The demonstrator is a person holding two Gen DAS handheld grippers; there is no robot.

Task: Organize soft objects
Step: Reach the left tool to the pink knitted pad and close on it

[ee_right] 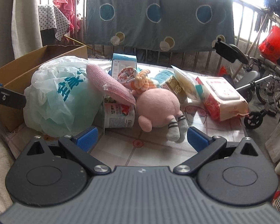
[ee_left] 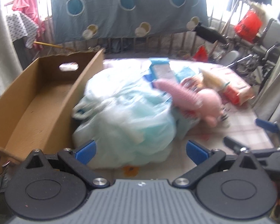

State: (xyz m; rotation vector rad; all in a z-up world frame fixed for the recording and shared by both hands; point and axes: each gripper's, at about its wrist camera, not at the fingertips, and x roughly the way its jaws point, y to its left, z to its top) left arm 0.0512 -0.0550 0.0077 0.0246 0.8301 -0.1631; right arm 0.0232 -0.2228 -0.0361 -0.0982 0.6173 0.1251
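Note:
A stuffed pale green plastic bag (ee_left: 125, 115) lies on the table just in front of my open, empty left gripper (ee_left: 141, 152); it also shows in the right wrist view (ee_right: 61, 100). A pink plush doll (ee_right: 158, 110) with striped socks lies just ahead of my open, empty right gripper (ee_right: 141, 140); it also shows in the left wrist view (ee_left: 209, 104). A pink knitted cloth (ee_right: 108, 85) leans on the bag. An open cardboard box (ee_left: 39, 100) stands left of the bag. The right gripper's fingertip (ee_left: 267, 126) shows at the left view's right edge.
A wet-wipes pack (ee_right: 224, 99), a blue-topped carton (ee_right: 124, 63), a printed cup (ee_right: 119, 115), a striped cloth (ee_right: 138, 78) and a snack bag (ee_right: 186, 85) crowd the table's far side. A railing with a hanging blue quilt (ee_right: 158, 18) stands behind. A wheelchair (ee_right: 267, 85) is at right.

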